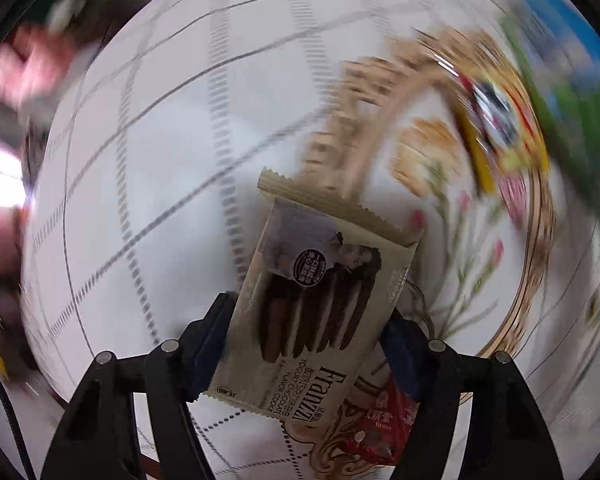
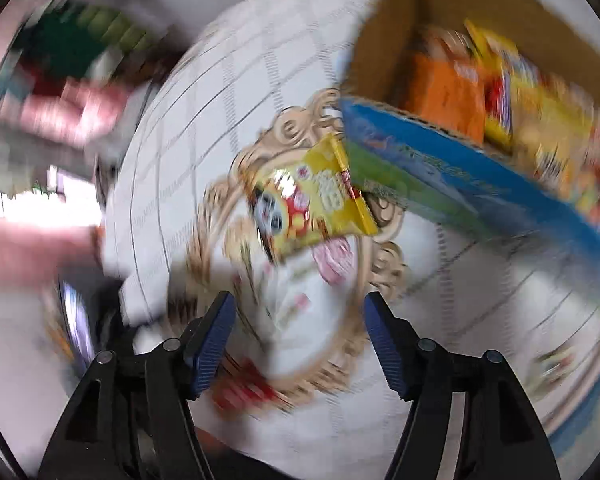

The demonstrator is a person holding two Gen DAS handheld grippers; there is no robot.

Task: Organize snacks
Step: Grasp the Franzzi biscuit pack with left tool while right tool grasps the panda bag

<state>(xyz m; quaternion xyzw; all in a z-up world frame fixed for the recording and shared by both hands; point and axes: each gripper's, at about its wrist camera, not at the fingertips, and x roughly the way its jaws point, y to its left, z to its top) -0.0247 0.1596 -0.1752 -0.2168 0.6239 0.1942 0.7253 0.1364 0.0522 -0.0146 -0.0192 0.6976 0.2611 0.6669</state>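
My left gripper (image 1: 310, 308) is shut on a beige Franzzi chocolate cookie pack (image 1: 320, 280), its blue pads pressing on the pack's two long edges. The pack stays sharp while the table behind it blurs. Below it lies a red snack packet (image 1: 384, 428). In the right wrist view my right gripper (image 2: 300, 300) stands open with nothing between its fingers. Ahead of it a yellow snack packet (image 2: 312, 196) lies against the cardboard box (image 2: 440, 148). The box has blue and green outer walls and holds orange and yellow packets (image 2: 540, 120).
A white checked tablecloth (image 1: 160, 160) covers the table. On it lies a floral mat with an ornate gold border (image 2: 384, 272). A person's hand (image 2: 32, 248) shows blurred at the left. Dark green and pink items (image 2: 80, 48) sit at the far left.
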